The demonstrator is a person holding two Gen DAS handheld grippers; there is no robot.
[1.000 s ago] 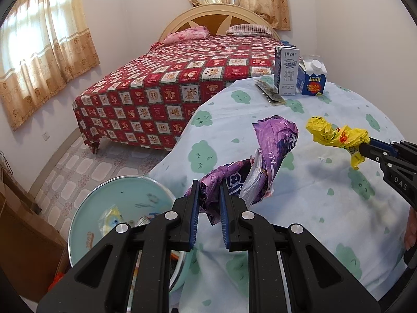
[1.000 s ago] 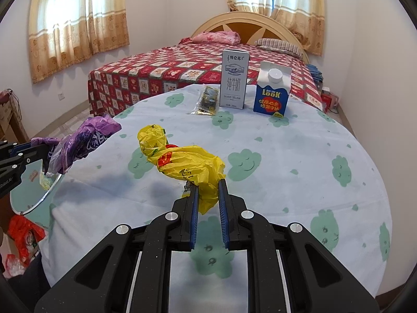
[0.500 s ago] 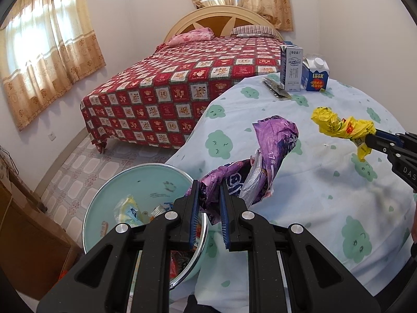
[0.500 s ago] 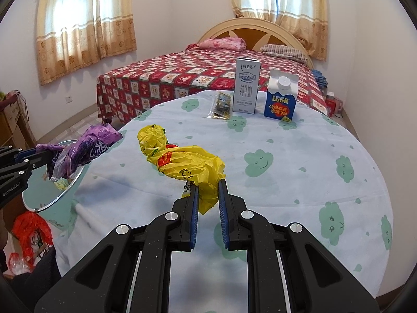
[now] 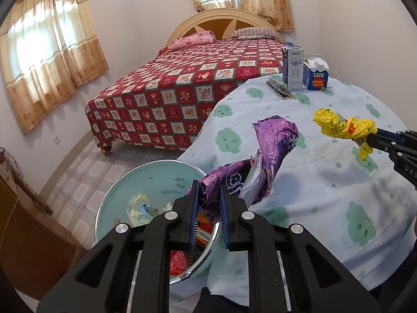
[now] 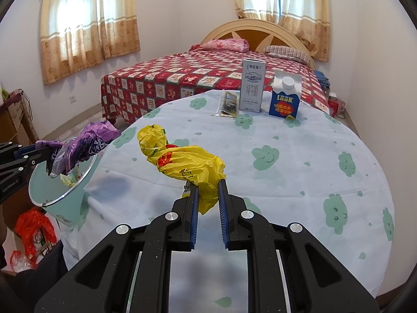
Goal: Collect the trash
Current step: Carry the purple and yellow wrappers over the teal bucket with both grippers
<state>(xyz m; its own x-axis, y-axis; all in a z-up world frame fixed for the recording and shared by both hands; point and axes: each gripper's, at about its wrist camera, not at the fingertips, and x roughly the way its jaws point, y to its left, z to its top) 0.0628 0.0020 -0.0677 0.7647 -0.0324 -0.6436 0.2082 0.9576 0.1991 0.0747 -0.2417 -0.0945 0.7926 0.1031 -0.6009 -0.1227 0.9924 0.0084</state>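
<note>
purple crinkled plastic fills my left gripper (image 5: 208, 203): its jaws are pinched nearly closed on the tail of a purple wrapper (image 5: 271, 154), which stands up and forward of the fingers, marked "17#" in white. i hold it out past the near left edge of the table (image 6: 299, 172), over the mouth of the pale green bin (image 5: 156, 182) beside that edge, so that on letting go it should fall among the scraps already inside rather than onto the cloth. that release looks like the step in hand.

my right gripper (image 6: 208, 198) is squeezed on the lower end of a twisted yellow bag (image 6: 182, 161) with red print i cannot read, lifted clear above the near middle of the table, waiting its turn, i judge, since the bin sits well to the left.

at the far edge stand a tall grey-white carton (image 6: 251, 90) with characters too small to read, and just right of it a blue carton (image 6: 285, 99) with a white cap, labelled "look". a flat dark packet (image 6: 229, 104) lies just left of the tall one. these remain to collect.
</note>
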